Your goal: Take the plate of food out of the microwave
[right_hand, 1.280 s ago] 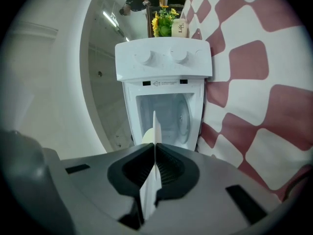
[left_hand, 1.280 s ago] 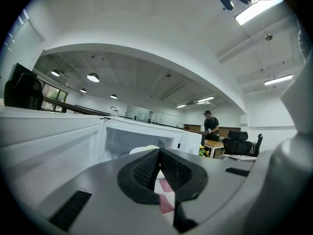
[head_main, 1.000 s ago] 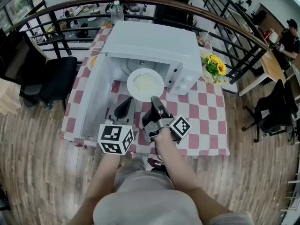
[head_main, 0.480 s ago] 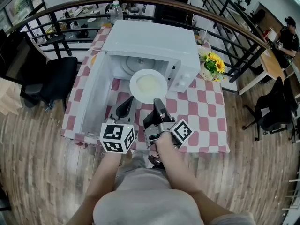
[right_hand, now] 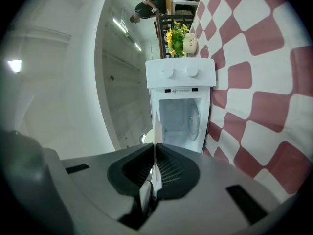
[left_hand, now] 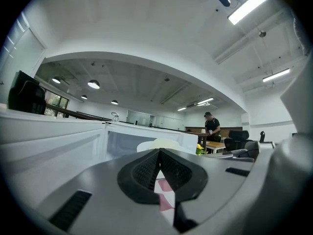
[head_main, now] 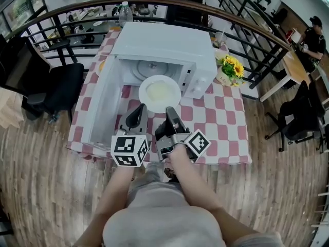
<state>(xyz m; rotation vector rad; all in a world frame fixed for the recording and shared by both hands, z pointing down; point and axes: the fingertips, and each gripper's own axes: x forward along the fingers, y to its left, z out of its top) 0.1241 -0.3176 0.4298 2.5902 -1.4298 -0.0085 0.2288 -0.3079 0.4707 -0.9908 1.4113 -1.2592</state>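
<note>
A white plate (head_main: 160, 93) with pale food on it hangs level just in front of the open white microwave (head_main: 164, 42), over the checked table. My right gripper (head_main: 169, 109) is shut on the plate's near rim. In the right gripper view that rim (right_hand: 147, 190) shows as a thin white strip pinched between the pads of the right gripper (right_hand: 154, 148), with the microwave's cavity (right_hand: 181, 114) beyond. My left gripper (head_main: 139, 107) is shut and holds nothing, just left of the plate. In the left gripper view the plate (left_hand: 159, 144) lies past the left gripper (left_hand: 159, 152).
The microwave door (head_main: 103, 104) stands swung out to the left, next to my left gripper. A pot of yellow flowers (head_main: 230, 70) sits right of the microwave and a water bottle (head_main: 125, 12) behind it. The checked tablecloth (head_main: 221, 125) is bare at the right. A black chair (head_main: 54, 86) stands at the left.
The plate has stayed almost in place in the right gripper's hold, swaying slightly right and back. The left gripper has barely moved.
</note>
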